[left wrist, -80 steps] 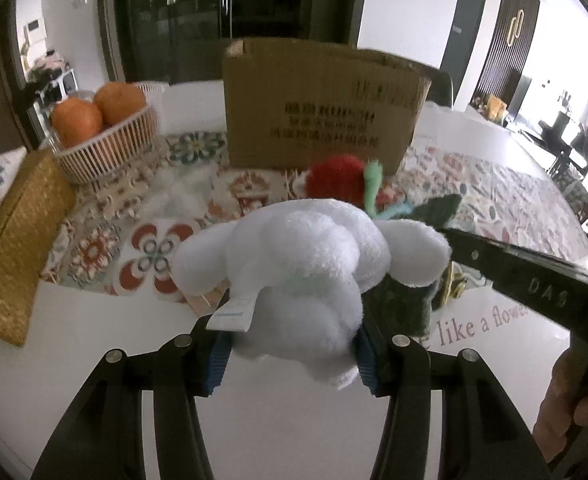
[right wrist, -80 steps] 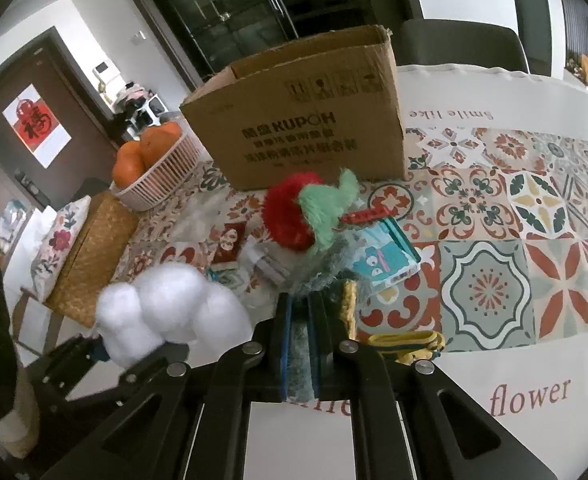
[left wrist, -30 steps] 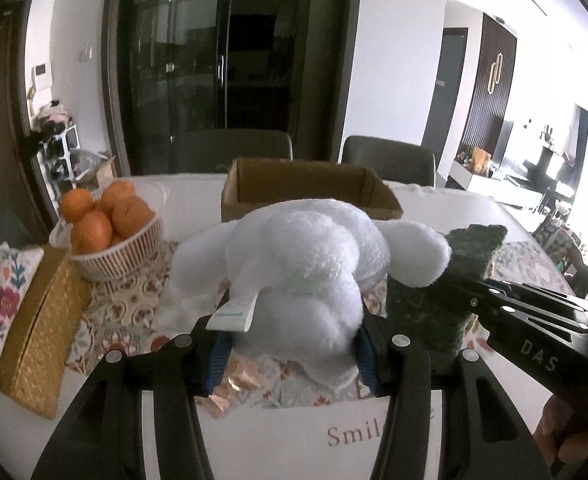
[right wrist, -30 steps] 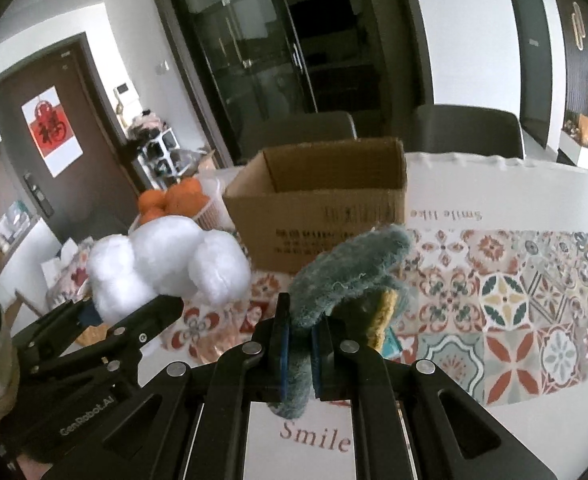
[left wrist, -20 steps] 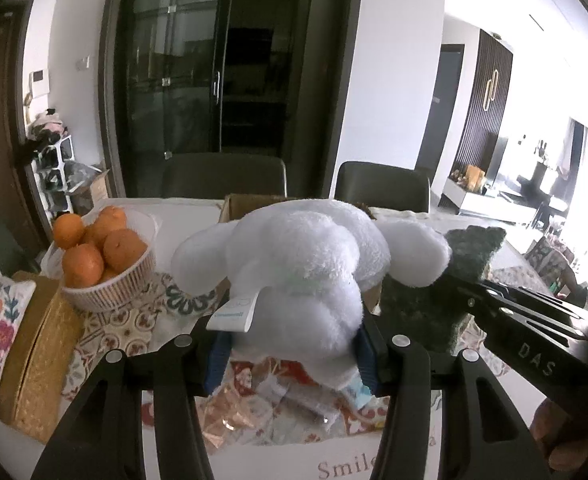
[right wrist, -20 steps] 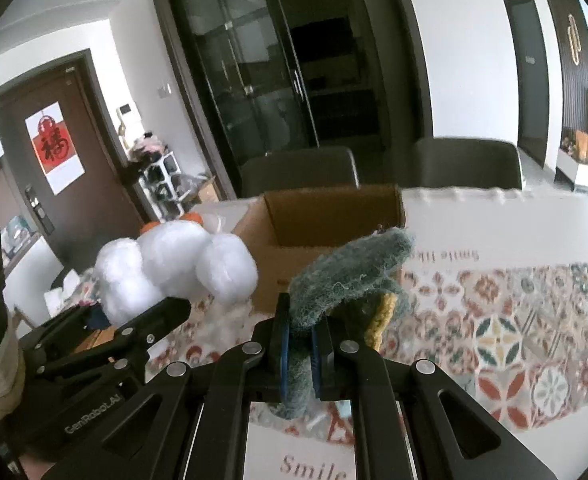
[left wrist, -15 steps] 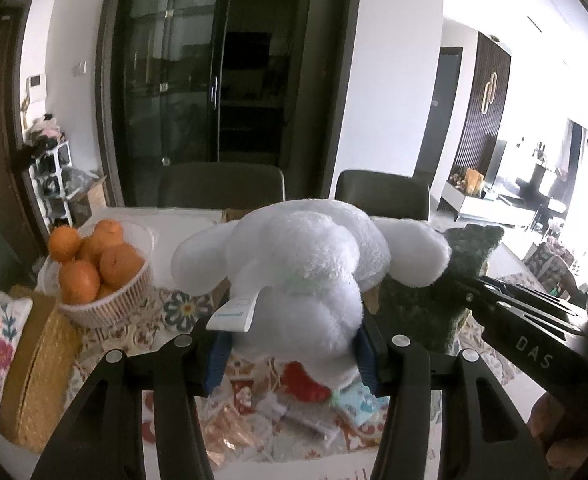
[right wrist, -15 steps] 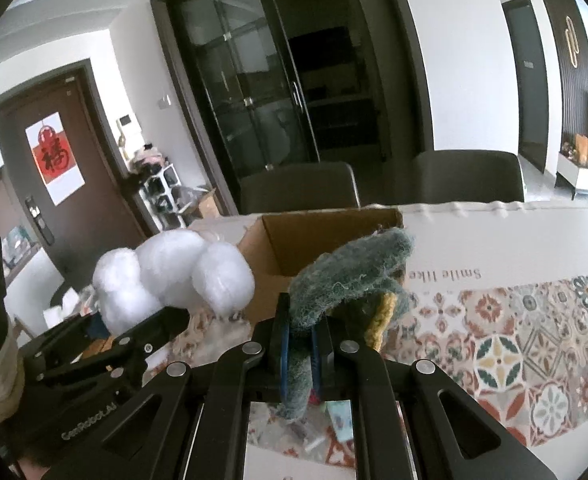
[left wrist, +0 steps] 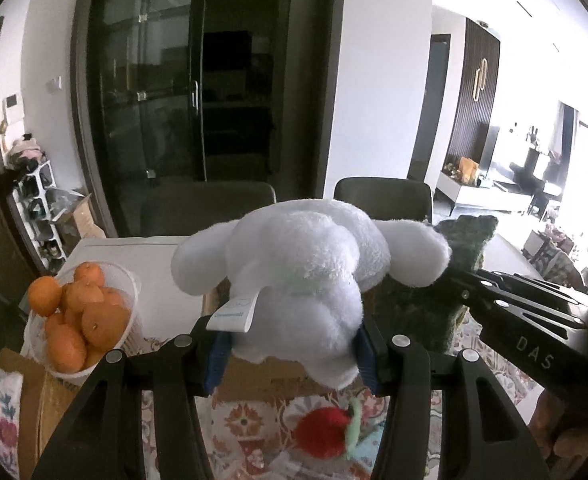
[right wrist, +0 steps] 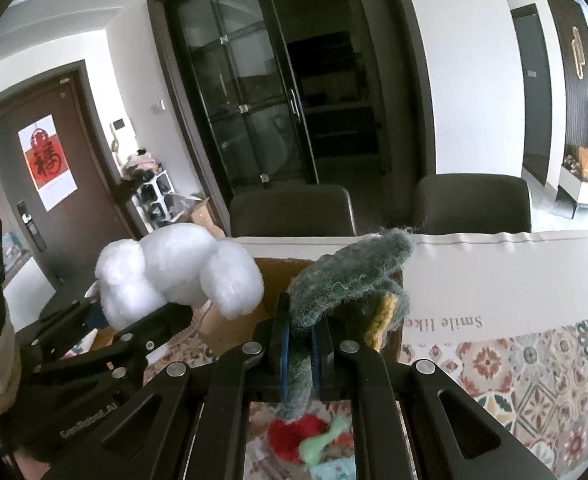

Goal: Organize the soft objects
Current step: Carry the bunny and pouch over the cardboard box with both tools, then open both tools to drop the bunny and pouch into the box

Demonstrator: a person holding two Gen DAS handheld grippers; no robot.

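Two soft items, a fluffy white plush toy [left wrist: 302, 280] clamped in the left gripper [left wrist: 290, 344] and a grey-green knitted piece [right wrist: 342, 276] pinched in the right gripper [right wrist: 298, 348], are held above the open brown cardboard box [right wrist: 234, 324], not yet dropped in, while a red-and-green plush strawberry [left wrist: 326, 436] is left in front of it.

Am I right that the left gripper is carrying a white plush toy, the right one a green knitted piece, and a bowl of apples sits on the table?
Not quite: the white basket holds oranges, not apples, as the left wrist view shows. The rest stands: the left gripper carries the white plush toy, and the right gripper the green knitted piece.
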